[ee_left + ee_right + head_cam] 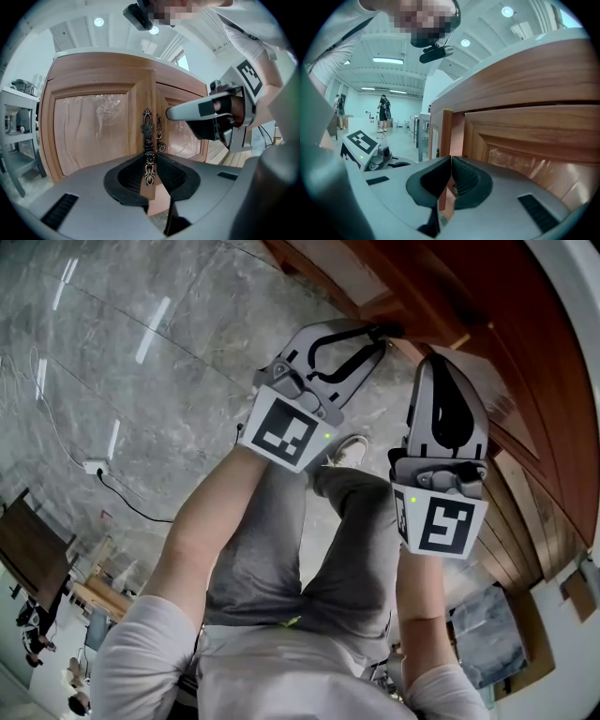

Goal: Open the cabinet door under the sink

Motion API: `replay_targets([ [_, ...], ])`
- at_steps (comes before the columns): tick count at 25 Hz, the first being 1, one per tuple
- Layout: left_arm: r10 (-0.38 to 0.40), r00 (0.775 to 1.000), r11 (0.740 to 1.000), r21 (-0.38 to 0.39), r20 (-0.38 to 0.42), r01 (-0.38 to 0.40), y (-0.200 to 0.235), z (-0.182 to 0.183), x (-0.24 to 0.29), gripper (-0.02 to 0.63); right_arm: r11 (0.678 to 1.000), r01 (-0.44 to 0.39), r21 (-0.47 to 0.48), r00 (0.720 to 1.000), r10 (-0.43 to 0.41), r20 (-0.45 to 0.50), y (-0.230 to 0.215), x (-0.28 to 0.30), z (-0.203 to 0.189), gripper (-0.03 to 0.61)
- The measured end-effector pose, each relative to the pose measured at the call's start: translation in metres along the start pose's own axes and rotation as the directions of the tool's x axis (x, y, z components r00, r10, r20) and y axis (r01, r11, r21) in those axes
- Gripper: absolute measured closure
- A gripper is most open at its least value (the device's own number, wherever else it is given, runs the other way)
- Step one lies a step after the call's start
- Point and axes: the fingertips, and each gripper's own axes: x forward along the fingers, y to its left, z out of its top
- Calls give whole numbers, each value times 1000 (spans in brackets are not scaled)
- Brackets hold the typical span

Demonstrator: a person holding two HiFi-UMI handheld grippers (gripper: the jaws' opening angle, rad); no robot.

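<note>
At the far left of the left gripper view, a grey shelf rack (16,136) stands beside the wooden cabinet (108,65), whose two doors face the person. The left door (89,131) stands upright with clear film over its panel. At its inner edge is the left door handle (147,124), an ornate dark metal strip with its long axis running straight up and down.

The left gripper (150,159) points nearly level at the cabinet. Its jaws are drawn in to a narrow gap and pinch the round rosette low on that handle, one pad on each side.

Just to the right, the right door handle (159,133) hangs parallel to the first, also vertical and close beside it across the seam between the doors. The right gripper (451,161) reaches in from the right at the upper part of that handle. In its own view the jaws are almost together, with only a scrap of dark metal showing between the ribbed pads, apparently the handle. An upright wooden door edge (446,131) rises just left of them.

The right door (185,140), film-covered too, runs off towards a pale wooden floor. In the head view both grippers are held out over grey trousers and a marble floor (141,381). How far either door stands off the frame cannot be told.
</note>
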Motion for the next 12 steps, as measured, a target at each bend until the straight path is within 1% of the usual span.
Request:
replay_targets([
  [2,-7,1000,1000,-3,3,7,-1,1,-3,525,1000,4,-11,1000,-4,-3,0,4,0,546],
  [8,-41,999,999,-2,-8,41,-4,-3,-12,525,1000,13,0,1000,-13,8,-2,14,2,546],
  [12,-47,999,999,-2,-12,47,-3,-2,-15,525,1000,11,-13,1000,-11,3,0,23,2,546],
])
